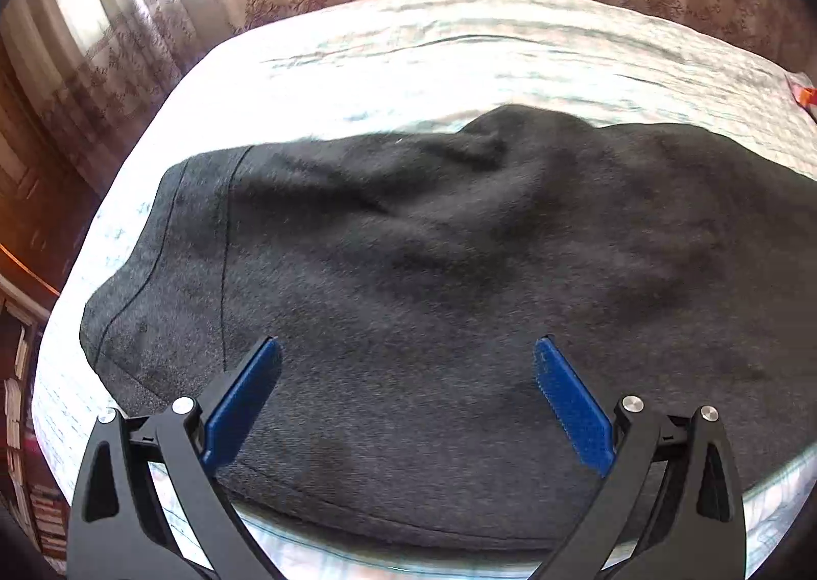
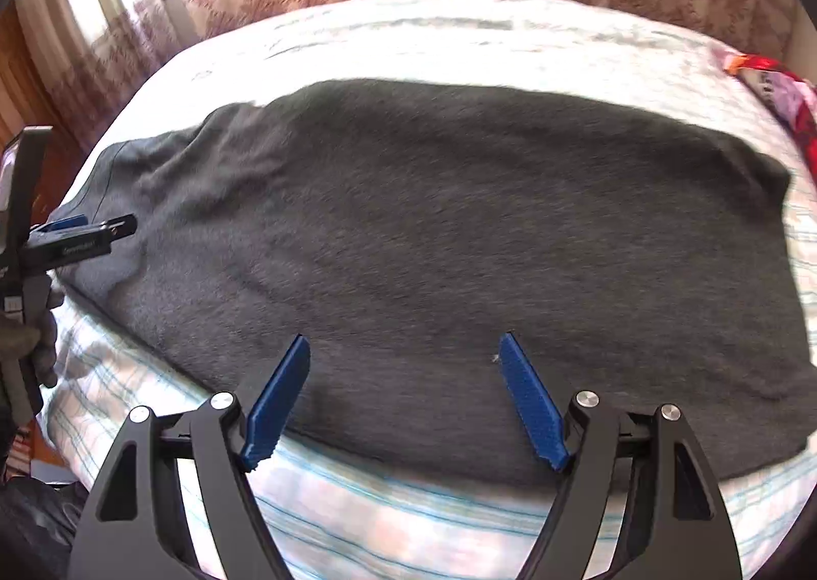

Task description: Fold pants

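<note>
We found the pants (image 1: 434, 273), dark grey and fleecy, lying across a bed (image 1: 357, 64) covered in a pale striped sheet, with a patterned hanging on the wall behind. They read as a broad, fairly compact slab, which we judged to be the two legs already laid one over the other; we could not confirm the layering from the frames. A stitched band sat at the left end, and a raised ridge of creases ran near the far edge in the left wrist view. The left gripper (image 1: 406, 365) hovered over the near edge with jaws spread wide and nothing between the pads. The right gripper (image 2: 403, 360) hung likewise over the near hem, jaws spread, empty. The right wrist view also caught the left gripper (image 2: 76, 233) side-on by the banded end. A red-and-white item (image 2: 776, 85) lay at the bed's right edge, apart from the cloth. Remaining, in our judgement: take hold of an edge, fold the length over, flatten the creases.
</note>
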{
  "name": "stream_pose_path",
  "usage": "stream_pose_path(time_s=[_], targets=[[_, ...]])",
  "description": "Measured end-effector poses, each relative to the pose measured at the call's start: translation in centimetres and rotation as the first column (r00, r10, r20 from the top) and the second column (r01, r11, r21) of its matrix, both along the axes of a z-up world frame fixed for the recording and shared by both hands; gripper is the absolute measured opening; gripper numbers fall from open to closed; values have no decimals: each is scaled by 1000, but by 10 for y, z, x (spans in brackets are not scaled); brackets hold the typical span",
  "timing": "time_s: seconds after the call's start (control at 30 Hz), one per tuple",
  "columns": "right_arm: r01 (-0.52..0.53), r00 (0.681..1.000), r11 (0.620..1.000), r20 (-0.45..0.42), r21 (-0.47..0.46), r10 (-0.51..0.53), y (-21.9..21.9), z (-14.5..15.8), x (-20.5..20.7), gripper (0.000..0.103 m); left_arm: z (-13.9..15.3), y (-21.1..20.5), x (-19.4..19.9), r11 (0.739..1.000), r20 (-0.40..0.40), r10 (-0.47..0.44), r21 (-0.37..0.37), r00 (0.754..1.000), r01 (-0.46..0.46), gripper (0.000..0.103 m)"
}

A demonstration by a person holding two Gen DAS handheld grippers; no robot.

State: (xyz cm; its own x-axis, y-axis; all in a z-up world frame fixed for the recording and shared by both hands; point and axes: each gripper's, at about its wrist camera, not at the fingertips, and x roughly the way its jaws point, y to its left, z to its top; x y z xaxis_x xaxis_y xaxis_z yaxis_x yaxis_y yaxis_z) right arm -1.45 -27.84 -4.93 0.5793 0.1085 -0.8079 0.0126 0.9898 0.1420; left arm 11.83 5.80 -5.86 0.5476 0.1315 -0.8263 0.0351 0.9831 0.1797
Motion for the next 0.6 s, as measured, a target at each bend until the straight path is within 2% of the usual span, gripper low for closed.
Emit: stream_pose_path(time_s=[0.17,0.37,0.5,0.6], targets=[[153,988,985,17,-75,-152,-59,14,-22,76,11,-49,-5,992,12,-116,-47,993,116,100],[311,948,938,-17,-151,-317,-128,4,-56,76,8,-108,-14,970,-12,-235,-72,972,233,100],[304,949,945,-47,-122,-312,-147,-7,-71,77,-4,-141,-23,951,-41,-306,-44,951,305,101],[309,948,944,-42,-115,-315,-147,-11,-74,77,-35,-158,-25,935,-143,-355,-56,924,351,101]])
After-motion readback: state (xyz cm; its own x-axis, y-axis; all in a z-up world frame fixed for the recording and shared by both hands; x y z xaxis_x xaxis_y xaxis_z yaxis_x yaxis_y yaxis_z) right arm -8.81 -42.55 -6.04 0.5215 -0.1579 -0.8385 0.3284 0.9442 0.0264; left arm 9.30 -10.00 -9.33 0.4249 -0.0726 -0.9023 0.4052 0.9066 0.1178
